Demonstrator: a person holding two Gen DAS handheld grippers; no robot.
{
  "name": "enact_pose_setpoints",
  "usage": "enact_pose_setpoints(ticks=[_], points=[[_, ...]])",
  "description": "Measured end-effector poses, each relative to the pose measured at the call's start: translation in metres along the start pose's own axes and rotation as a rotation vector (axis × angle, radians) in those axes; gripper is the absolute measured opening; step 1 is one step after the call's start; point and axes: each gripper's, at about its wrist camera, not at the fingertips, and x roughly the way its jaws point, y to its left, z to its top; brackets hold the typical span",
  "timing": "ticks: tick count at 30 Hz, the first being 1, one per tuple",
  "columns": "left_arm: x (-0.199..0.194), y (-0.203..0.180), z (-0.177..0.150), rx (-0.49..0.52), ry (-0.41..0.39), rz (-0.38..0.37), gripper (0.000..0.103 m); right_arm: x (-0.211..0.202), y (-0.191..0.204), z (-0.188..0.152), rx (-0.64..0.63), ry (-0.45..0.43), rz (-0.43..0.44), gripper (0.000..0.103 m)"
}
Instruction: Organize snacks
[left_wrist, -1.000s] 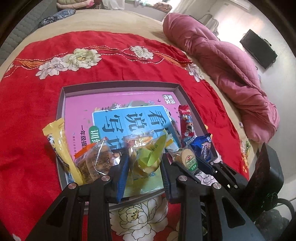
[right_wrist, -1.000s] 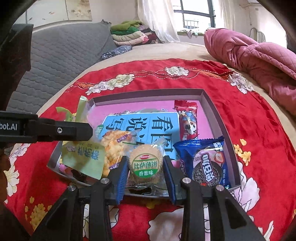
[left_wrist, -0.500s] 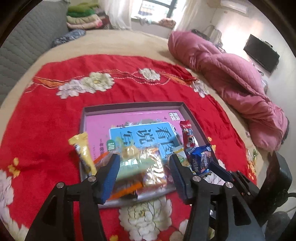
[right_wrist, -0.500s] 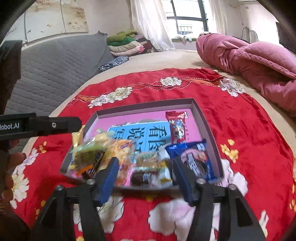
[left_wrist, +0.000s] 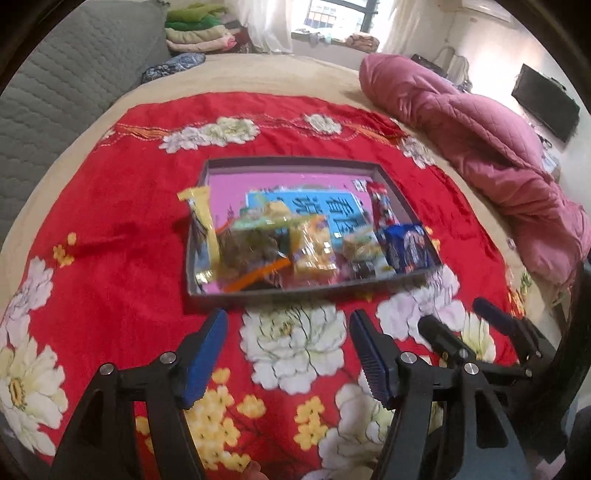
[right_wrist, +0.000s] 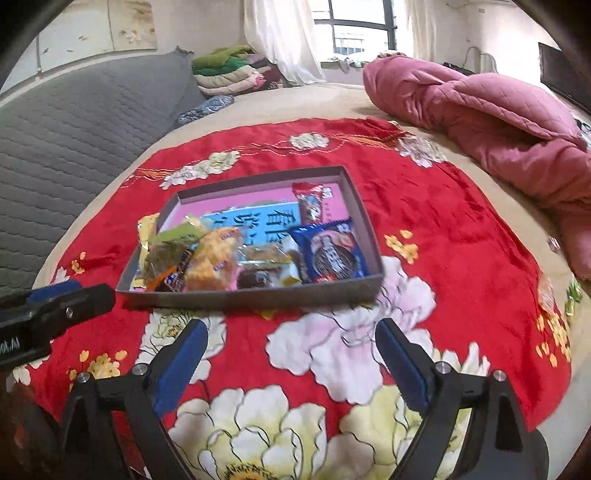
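Snacks sit in a grey tray (right_wrist: 364, 229) in the middle of a red flowered blanket (left_wrist: 122, 206) on the bed; a pink quilt (left_wrist: 491, 155) is bunched up on the rt side, well apart from the tray. I see a pink-and-blue book (right_wrist: 266, 218) flat on the tray floor, w/ the packets lying over it. Biggest is the blue cookie pack (right_wrist: 330, 253) at the near rt corner, its label facing up. Next to it, twd the far rt wall, a red packet (right_wrist: 312, 201). Along the near edge: an orange-yellow pack (right_wrist: 214, 258), a green-topped clear bag (left_wrist: 251, 247) and a small round cracker pack (right_wrist: 267, 254), all crowded together, touching. A yellow packet (left_wrist: 201, 218) leans over the tray's left wall.

My left gripper (left_wrist: 288, 350) has just been opening, jaws spread now, nothing between them, hovering over the blanket just short of the tray. Right gripper (right_wrist: 291, 354) same deal: jaws have just been opening, wide apart, holding nothing, also near the tray's front edge.
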Motion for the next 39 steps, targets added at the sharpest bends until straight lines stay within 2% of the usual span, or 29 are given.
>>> enact_pose_setpoints(ticks=[11,27,39], points=[[0.001,-0.004,-0.02,-0.019,0.04,0.008,0.07,-0.012,-0.004,-0.012,-0.011,0.013,-0.031,0.095],[-0.003,-0.003,-0.021,-0.023,0.034,0.017,0.07,-0.016,-0.001,-0.017,-0.032,0.019,-0.04,0.096],[0.012,0.001,-0.024,-0.048,0.068,0.018,0.07,-0.006,0.0,-0.018,-0.033,0.043,-0.041,0.096]])
